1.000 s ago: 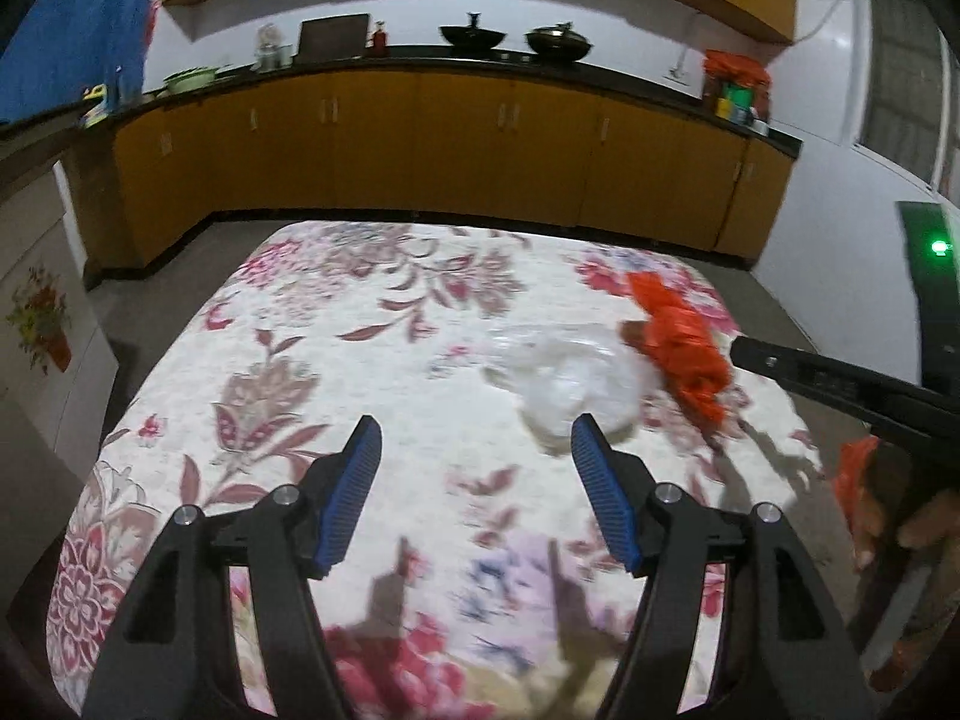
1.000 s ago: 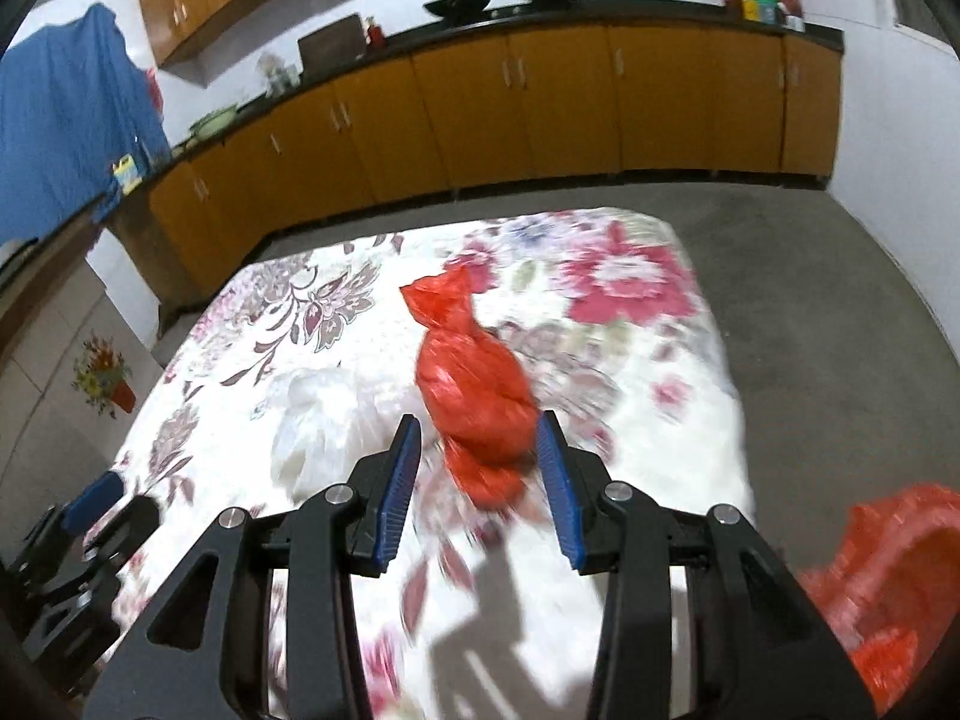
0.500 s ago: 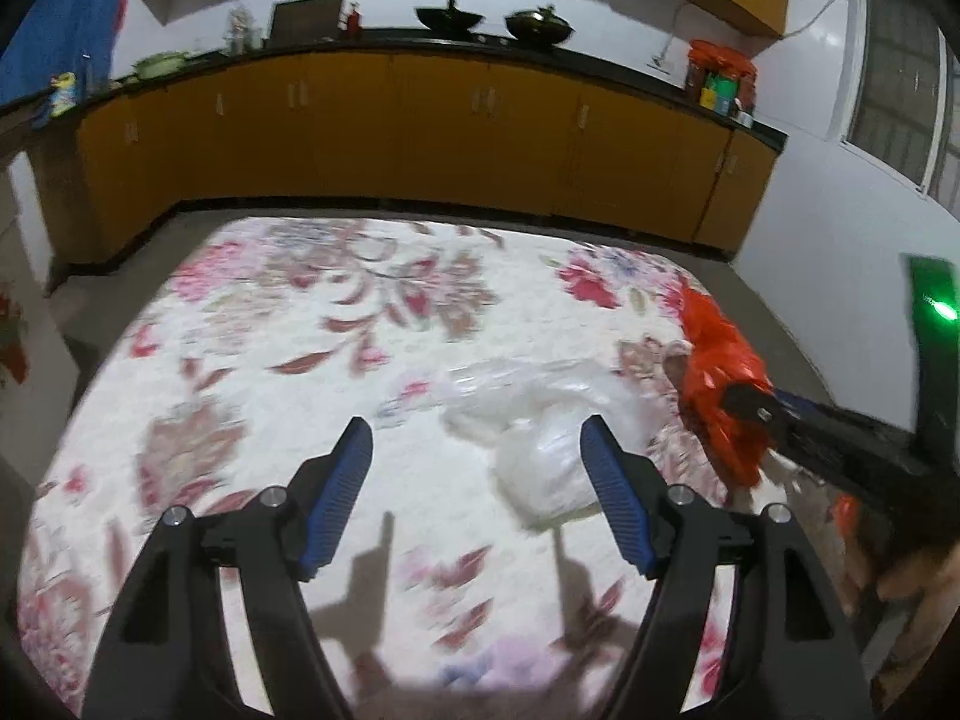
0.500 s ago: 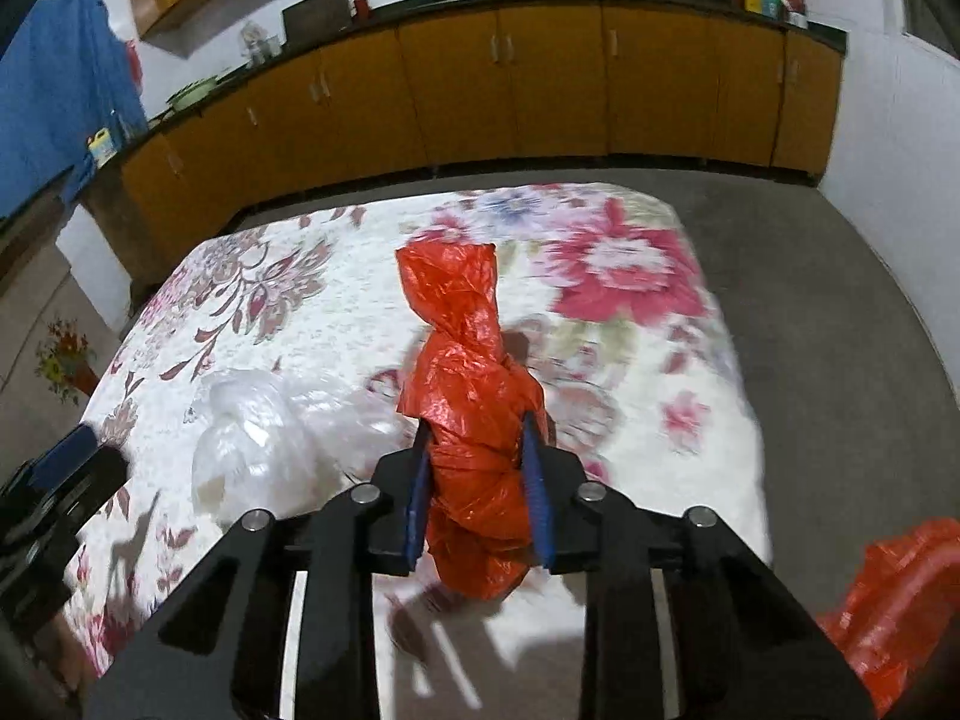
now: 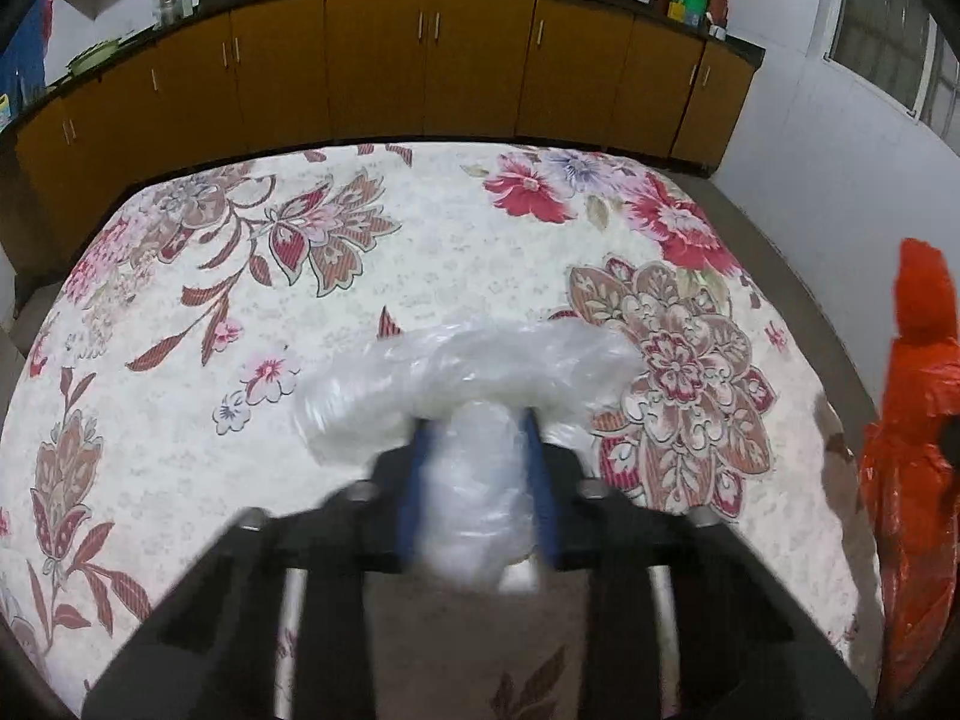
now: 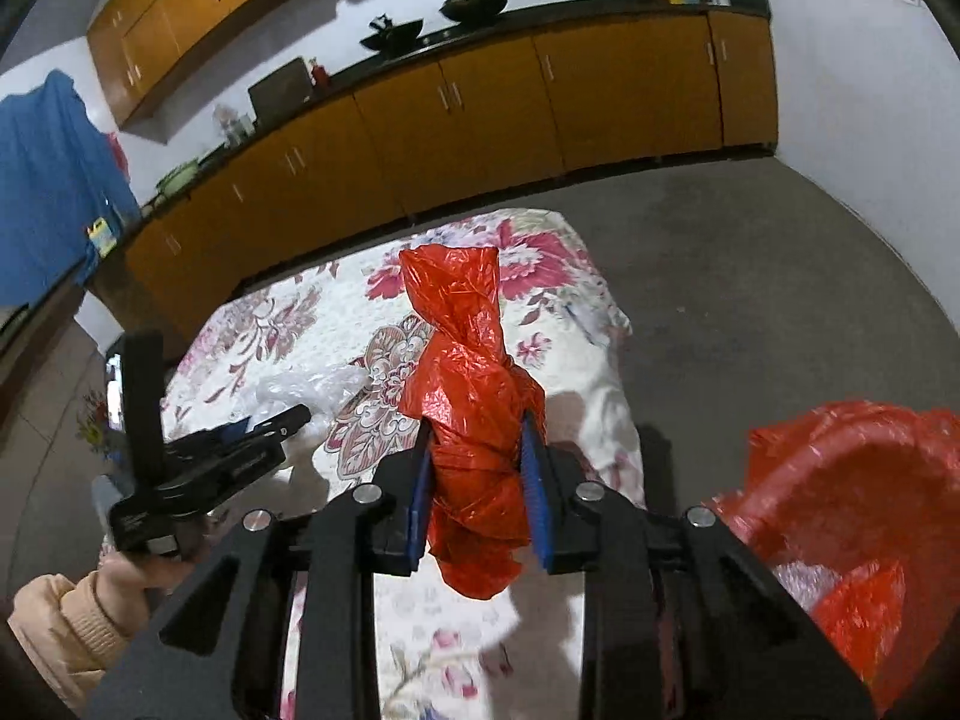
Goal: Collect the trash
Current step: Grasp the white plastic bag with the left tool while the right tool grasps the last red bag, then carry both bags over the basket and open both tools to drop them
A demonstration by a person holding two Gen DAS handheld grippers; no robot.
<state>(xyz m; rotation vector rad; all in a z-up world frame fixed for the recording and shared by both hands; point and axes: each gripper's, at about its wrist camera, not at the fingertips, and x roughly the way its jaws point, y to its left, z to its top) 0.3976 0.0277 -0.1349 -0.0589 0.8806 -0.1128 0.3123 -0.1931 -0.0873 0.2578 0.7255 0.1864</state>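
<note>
Crinkly clear plastic bag [image 5: 474, 396], on the floral cloth [image 5: 180, 396], sits pinched in the just-closed left gripper [image 5: 474, 480], while the right gripper [image 6: 477, 480] clamps the red bag [image 6: 474, 420]; lift both slowly toward the red-lined bin [image 6: 852, 480] at four o'clock.

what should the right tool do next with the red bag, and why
Probably carry it right and release it over the red-lined bin. The right tool is shut on the twisted red bag, which is already off the floral cloth, and the open bin sits close by at lower right. The left tool has just closed on the clear bag.
</note>
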